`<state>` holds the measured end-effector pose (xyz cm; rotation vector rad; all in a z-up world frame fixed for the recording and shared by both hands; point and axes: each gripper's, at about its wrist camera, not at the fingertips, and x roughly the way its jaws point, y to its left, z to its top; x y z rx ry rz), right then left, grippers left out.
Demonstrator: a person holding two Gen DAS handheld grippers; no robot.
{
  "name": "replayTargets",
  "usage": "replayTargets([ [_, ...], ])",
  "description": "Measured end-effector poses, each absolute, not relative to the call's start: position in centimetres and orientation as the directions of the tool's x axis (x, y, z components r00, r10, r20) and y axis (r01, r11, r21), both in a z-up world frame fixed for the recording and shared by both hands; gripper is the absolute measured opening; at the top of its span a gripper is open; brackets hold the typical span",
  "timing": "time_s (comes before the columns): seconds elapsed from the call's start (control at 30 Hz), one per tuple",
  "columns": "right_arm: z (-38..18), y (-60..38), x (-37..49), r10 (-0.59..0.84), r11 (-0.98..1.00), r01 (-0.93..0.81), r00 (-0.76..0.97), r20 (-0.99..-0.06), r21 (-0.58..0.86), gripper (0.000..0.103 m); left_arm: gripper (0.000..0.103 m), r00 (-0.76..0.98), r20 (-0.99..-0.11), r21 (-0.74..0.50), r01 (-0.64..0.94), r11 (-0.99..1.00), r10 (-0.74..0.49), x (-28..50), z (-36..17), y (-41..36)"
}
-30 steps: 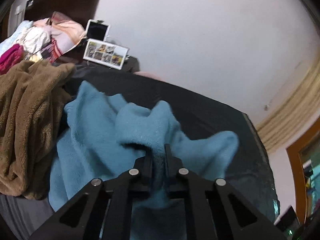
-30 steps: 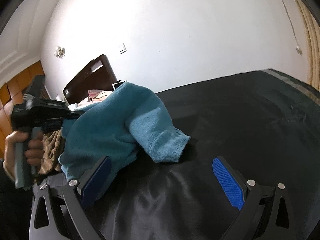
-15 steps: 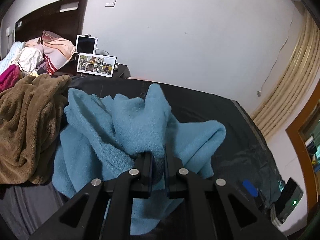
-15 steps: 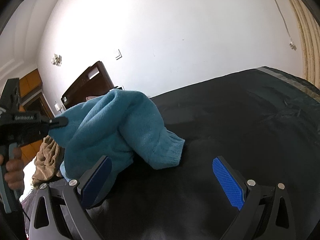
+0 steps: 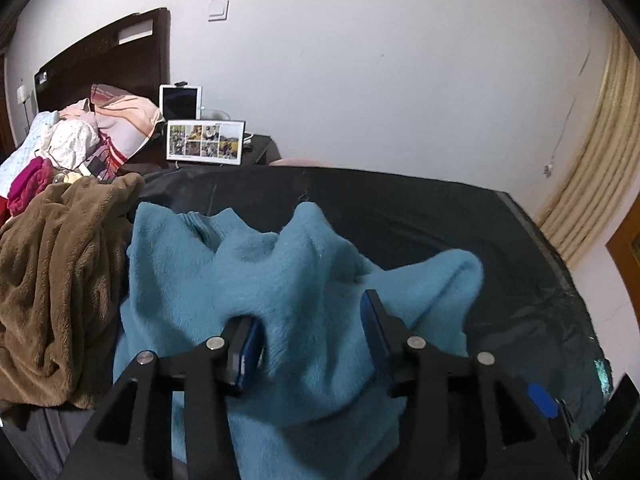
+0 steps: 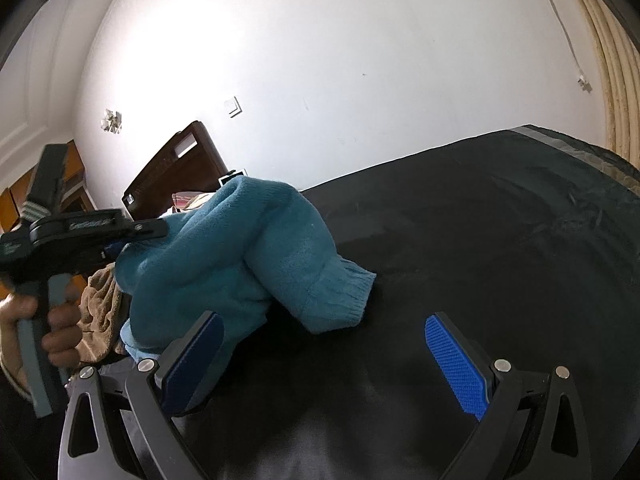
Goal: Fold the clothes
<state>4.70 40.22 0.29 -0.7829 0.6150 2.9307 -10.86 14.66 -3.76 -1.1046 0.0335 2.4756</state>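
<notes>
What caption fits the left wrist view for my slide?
Left gripper opening, blue sweater bunched between its jaws on the black sheet.

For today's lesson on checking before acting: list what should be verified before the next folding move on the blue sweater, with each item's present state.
1. Left claw letting go: ok, jaws opening, blue sweater fabric between them.
2. Right claw open: ok, nothing gripped.
3. Ribbed cuff reachable: ok, resting on the black cover.
4. Sweater flat: not ok, bunched.
5. Brown blanket apart from the sweater: not ok, touching.
</notes>
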Motion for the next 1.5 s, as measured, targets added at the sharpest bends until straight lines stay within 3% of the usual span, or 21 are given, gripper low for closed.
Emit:
replayTargets([
  [0.07,0.2,40.2,4.7,-0.055,-0.922,-0.142,-0.872,-0.487,0.359,0.103,0.049,-0.564,-0.737,-0.168,-0.381,-0.909,0.373,-11.7,-4.6,14.7],
  [0.13,0.3,40.0,4.6,-0.051,-0.926,-0.140,-0.873,-0.486,0.349,0.103,0.019,-0.530,-0.761,-0.199,-0.359,-0.912,0.375,-12.5,-5.6,14.7],
  [0.17,0.3,39.9,4.5,-0.048,-0.928,-0.141,-0.872,-0.486,0.344,0.103,0.012,-0.517,-0.767,-0.217,-0.347,-0.912,0.379,-12.6,-6.0,14.6],
  [0.33,0.3,39.9,4.7,-0.038,-0.929,-0.148,-0.874,-0.485,0.338,0.103,0.009,-0.521,-0.739,-0.272,-0.350,-0.896,0.428,-11.1,-4.9,13.9],
  [0.93,0.7,42.9,7.0,0.047,-0.881,-0.250,-0.892,-0.450,0.402,0.103,0.009,-0.645,-0.445,-0.255,-0.574,-0.778,0.622,4.8,12.3,14.3],
  [1.13,0.9,43.5,7.7,0.064,-0.881,-0.263,-0.890,-0.452,0.394,0.103,0.009,-0.744,-0.351,-0.227,-0.522,-0.822,0.569,8.5,15.4,8.8],
  [1.23,0.9,43.3,7.6,0.052,-0.891,-0.249,-0.887,-0.460,0.380,0.103,0.009,-0.789,-0.377,-0.233,-0.426,-0.874,0.485,8.8,14.1,4.3],
  [1.4,0.6,42.5,7.4,0.011,-0.909,-0.206,-0.882,-0.472,0.364,0.103,0.010,-0.803,-0.528,-0.245,-0.169,-0.955,0.278,7.3,6.7,-4.9],
  [1.5,0.5,41.8,7.1,-0.020,-0.916,-0.177,-0.876,-0.481,0.361,0.103,0.010,-0.738,-0.640,-0.259,-0.055,-0.964,0.214,6.5,1.0,-10.0],
])
